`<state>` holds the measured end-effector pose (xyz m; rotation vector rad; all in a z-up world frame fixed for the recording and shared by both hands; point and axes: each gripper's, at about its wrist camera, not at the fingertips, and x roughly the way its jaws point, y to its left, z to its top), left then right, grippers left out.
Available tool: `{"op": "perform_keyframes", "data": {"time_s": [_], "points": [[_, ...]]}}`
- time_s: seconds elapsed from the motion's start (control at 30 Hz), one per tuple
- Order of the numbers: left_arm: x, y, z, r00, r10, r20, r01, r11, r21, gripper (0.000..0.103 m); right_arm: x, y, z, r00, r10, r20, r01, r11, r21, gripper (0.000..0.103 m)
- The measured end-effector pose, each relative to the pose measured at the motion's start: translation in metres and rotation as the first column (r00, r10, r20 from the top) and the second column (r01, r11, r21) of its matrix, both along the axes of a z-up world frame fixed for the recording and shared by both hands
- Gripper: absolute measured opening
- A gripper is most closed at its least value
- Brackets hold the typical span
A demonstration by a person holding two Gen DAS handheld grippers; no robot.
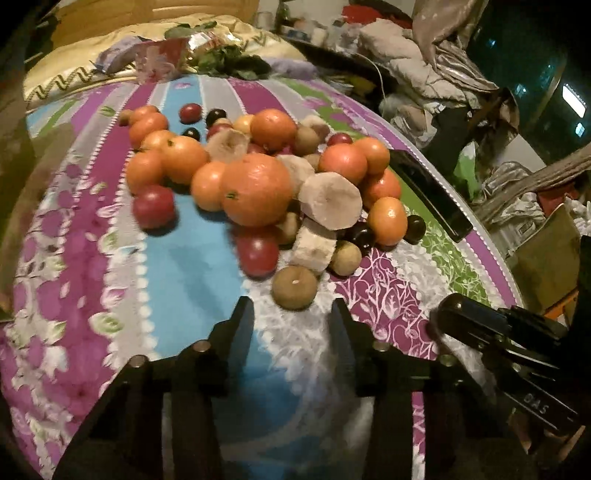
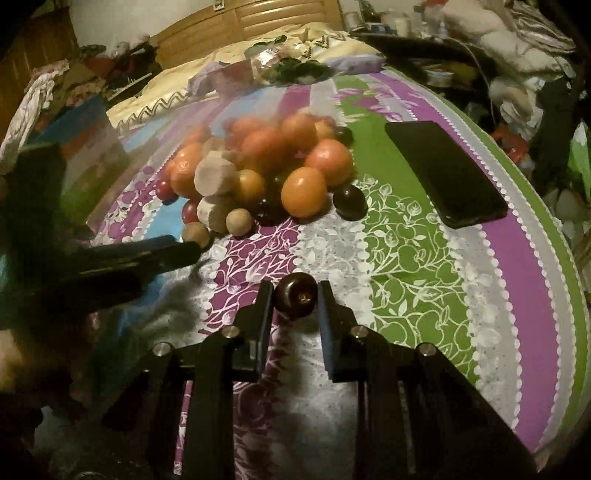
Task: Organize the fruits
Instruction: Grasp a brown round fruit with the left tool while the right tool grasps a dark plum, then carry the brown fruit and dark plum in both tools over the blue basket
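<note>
The right gripper (image 2: 295, 299), at lower centre of its view, grips a dark plum (image 2: 296, 300) between its jaws. The left gripper (image 1: 291, 314) has empty, parted jaws just short of a brown fruit (image 1: 294, 287) at the near edge of the fruit pile (image 1: 258, 177). Recommended: lift the plum clear and group it with like fruit. No container is visible; the fruit lies loose on the bed cover (image 1: 192, 266) beside a phone (image 2: 445, 173).

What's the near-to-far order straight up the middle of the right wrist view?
right gripper shut on dark plum → bare patterned bedcover → fruit pile → cream pillow → wooden headboard.
</note>
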<state>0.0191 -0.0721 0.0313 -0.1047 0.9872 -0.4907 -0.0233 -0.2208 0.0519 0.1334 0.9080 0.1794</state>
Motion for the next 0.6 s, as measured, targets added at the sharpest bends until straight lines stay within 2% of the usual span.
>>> {"op": "perform_keyframes", "data": {"time_s": [0.3,0.37,0.4,0.6], "points": [[0.010,-0.015,-0.006,0.999,0.002,0.038,-0.004,0.998,0.057,0.042,0.011,-0.004,-0.008,1.000,-0.013,0.001,0.013,1.000,0.026,0.024],[0.009,-0.016,-0.005,0.999,0.003,0.053,-0.007,0.997,0.076,0.035,0.011,-0.004,-0.011,1.000,-0.017,-0.004,0.017,1.000,0.023,0.024],[0.009,-0.016,-0.005,0.998,0.009,0.055,-0.013,0.997,0.080,0.027,0.010,-0.004,-0.011,1.000,-0.018,-0.004,0.018,1.000,0.018,0.024],[0.002,-0.010,0.004,0.997,0.030,0.069,-0.036,0.996,0.078,0.027,0.008,-0.002,-0.005,0.999,-0.037,0.015,0.038,0.999,-0.019,0.024]]}}
